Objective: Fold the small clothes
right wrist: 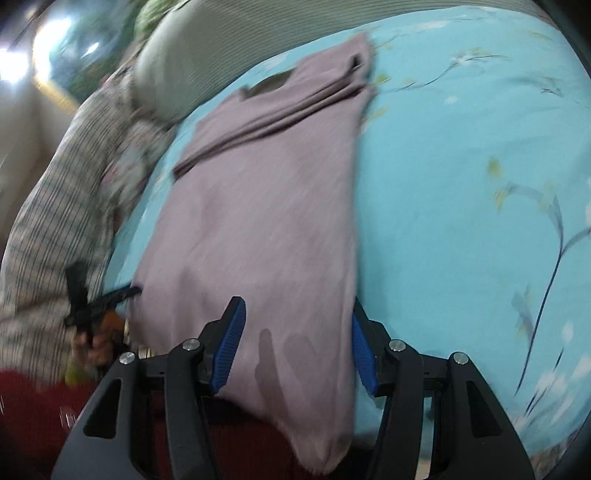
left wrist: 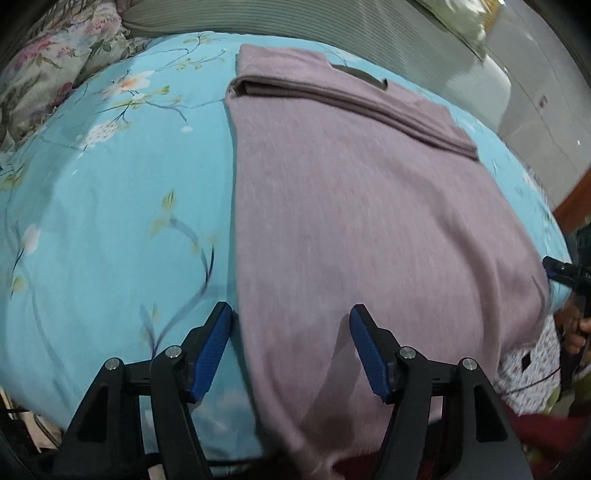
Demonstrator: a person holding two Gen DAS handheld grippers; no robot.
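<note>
A mauve knit top (left wrist: 351,206) lies flat on the turquoise floral bedsheet (left wrist: 110,221), its sleeves folded across the chest and its hem hanging over the near bed edge. My left gripper (left wrist: 291,325) stands open over the hem's left corner, with the cloth's left edge running between its blue pads. In the right wrist view the same top (right wrist: 258,206) runs up the frame. My right gripper (right wrist: 295,314) is open over the hem's right corner, and its pads do not press the cloth. Each view shows the other gripper held in a hand beside the hem.
A floral pillow (left wrist: 48,74) and a grey-green ribbed cushion (left wrist: 295,18) lie at the head of the bed. A checked sleeve (right wrist: 55,206) and dark red fabric (right wrist: 33,402) are at the near edge. White cupboard doors (left wrist: 543,96) stand beyond the bed.
</note>
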